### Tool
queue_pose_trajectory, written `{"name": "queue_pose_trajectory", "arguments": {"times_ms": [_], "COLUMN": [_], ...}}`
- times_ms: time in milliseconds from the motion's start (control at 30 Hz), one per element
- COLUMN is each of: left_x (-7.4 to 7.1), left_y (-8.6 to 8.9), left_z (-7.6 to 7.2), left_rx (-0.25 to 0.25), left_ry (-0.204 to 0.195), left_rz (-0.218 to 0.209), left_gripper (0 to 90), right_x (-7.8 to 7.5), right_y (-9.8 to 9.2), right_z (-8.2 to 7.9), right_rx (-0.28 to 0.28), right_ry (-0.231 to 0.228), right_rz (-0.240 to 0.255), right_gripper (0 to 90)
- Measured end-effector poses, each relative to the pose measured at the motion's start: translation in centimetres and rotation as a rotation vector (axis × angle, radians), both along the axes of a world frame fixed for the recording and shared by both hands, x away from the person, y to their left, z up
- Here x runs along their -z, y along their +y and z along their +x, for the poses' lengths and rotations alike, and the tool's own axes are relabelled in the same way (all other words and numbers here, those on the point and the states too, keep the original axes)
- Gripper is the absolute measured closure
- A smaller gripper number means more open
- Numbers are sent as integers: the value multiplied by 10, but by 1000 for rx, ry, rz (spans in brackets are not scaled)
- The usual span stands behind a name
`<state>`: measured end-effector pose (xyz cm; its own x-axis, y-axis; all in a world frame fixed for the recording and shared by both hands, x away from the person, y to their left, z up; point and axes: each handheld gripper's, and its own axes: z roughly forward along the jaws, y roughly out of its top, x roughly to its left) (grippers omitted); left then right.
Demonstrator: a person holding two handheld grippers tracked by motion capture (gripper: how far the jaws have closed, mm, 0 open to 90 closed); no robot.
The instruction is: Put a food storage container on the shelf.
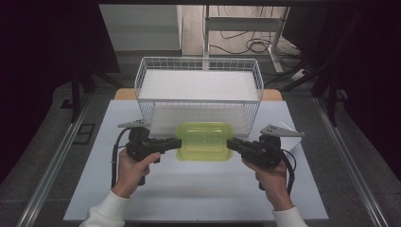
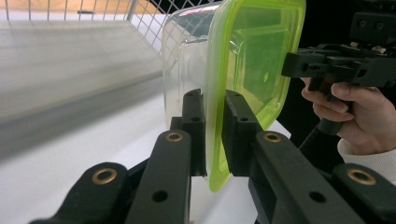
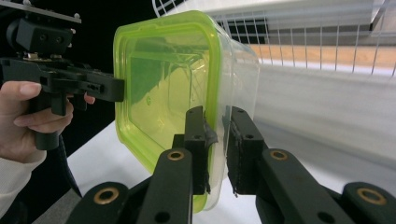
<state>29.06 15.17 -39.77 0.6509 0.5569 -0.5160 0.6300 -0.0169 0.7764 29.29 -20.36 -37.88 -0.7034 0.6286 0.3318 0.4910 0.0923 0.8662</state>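
Both black grippers clamp clear rectangular tub (image 1: 204,147), glossy green lid (image 1: 204,137).

There are two grippers, the left gripper (image 1: 176,143) and the right gripper (image 1: 231,143), and two hands, one on each: the left hand (image 1: 134,166) and the right hand (image 1: 270,174). Each gripper carries one grey three-cornered plate, so two plates in all, and each has two black jaws. There is one plastic container (image 1: 204,141) with one green lid. One white wire basket (image 1: 198,72) stands behind it. One table (image 1: 198,194) bears everything, with one white mat spread across its top.
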Motion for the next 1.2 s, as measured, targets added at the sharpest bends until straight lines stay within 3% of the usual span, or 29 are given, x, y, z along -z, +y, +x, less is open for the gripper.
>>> {"name": "queue_pose_trajectory", "arguments": {"times_ms": [333,700,1000,1200], "left_x": [-28,-52,-72,-82], "left_y": [6,9,8,12], "left_z": [21,52,79,97], "left_rx": [-4,-5,2,0], "left_ry": [-31,-52,-64,-48], "left_rz": [11,17,14,10], "left_gripper": [815,815,815,815], "right_x": [-22,-48,-69,-81], "right_y": [6,11,10,12], "right_z": [18,49,71,90], "right_rx": [2,7,18,15], "right_ry": [-34,-63,-72,-43], "right_rz": [3,3,0,1], "right_gripper": [794,795,794,795]}}
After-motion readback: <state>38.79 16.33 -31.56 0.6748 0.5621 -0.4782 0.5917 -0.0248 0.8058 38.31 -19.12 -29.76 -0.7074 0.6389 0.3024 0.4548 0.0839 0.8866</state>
